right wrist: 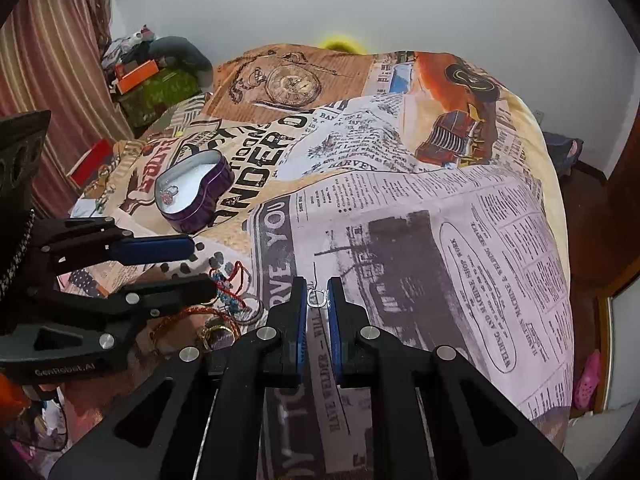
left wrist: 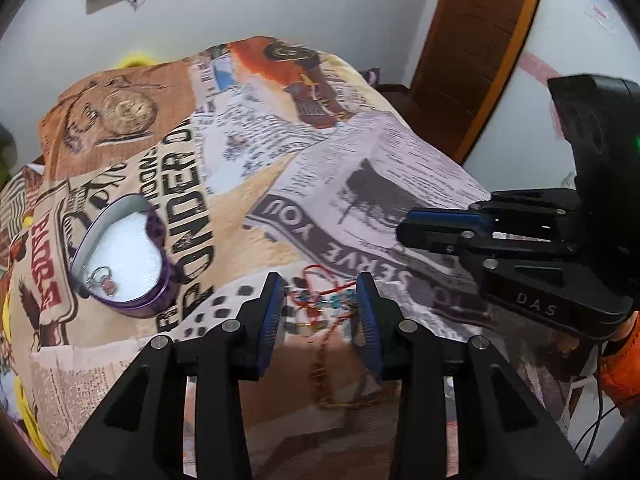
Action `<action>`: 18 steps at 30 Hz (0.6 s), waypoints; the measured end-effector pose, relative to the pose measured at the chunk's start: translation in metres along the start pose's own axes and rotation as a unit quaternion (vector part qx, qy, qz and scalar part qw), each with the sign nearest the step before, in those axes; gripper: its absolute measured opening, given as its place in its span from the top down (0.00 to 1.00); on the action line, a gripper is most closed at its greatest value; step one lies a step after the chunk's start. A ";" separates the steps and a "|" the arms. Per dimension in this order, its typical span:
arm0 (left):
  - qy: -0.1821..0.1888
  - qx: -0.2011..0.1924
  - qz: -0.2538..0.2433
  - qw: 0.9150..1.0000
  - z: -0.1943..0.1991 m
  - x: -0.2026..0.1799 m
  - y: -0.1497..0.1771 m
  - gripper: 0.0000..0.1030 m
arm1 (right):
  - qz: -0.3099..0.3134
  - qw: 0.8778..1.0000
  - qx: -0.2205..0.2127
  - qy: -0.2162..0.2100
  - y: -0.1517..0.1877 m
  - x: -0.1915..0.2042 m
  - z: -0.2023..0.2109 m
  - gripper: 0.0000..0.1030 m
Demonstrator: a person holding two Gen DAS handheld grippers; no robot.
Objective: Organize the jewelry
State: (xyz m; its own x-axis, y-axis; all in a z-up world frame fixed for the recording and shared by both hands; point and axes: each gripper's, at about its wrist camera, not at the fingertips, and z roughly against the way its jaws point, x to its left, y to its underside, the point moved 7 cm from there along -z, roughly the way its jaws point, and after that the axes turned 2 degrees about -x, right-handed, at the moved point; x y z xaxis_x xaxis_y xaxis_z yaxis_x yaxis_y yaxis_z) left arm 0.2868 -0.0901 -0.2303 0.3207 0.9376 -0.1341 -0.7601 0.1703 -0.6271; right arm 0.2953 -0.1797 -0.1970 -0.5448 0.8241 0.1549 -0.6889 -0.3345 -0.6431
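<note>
Pinching one small silver ring (right wrist: pixel 317 298), our right hand-held gripper (right wrist: pixel 318 300) shows it; our left hand-held gripper (left wrist: pixel 319 300) gapes wide over tangled bracelets (left wrist: pixel 320 304), one heart tin (left wrist: pixel 124 256) beside.

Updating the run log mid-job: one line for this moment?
left tongs: open over jewelry pile | right tongs: shut on small ring | heart tin: open, one piece inside

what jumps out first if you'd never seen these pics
A purple heart-shaped tin lies open on the newspaper-print bedspread, a small trinket inside. The left hand-held gripper hangs open over a tangle of red and gold bracelets. The right hand-held gripper pinches a small silver ring.
</note>
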 end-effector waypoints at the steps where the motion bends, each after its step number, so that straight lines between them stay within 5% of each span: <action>1: -0.001 0.002 -0.005 1.000 -0.002 -0.003 0.000 0.64 | 0.000 1.000 0.000 -0.001 0.000 0.000 0.000 0.91; 4: -0.014 0.011 -0.015 1.000 -0.011 -0.005 0.002 0.71 | 0.002 1.000 -0.003 -0.001 0.002 0.000 0.002 0.91; 6: -0.011 0.018 -0.009 1.000 -0.015 -0.004 0.003 0.87 | 0.000 1.000 -0.005 -0.004 0.002 -0.001 0.002 0.91; 11: 0.002 0.013 -0.003 1.000 -0.016 -0.002 0.000 0.98 | -0.005 1.000 -0.004 -0.009 0.005 -0.001 0.001 0.91; 18: 0.003 -0.025 0.004 1.000 0.005 0.001 -0.010 1.00 | -0.012 1.000 -0.007 -0.012 0.005 0.000 0.005 0.91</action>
State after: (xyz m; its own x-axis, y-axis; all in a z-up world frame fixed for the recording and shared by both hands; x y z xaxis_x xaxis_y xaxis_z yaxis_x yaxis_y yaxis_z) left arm 0.2919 -0.0893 -0.2205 0.3176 0.9373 -0.1433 -0.7337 0.1472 -0.6633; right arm 0.2898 -0.1833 -0.1961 -0.5399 0.8205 0.1876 -0.6944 -0.3083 -0.6502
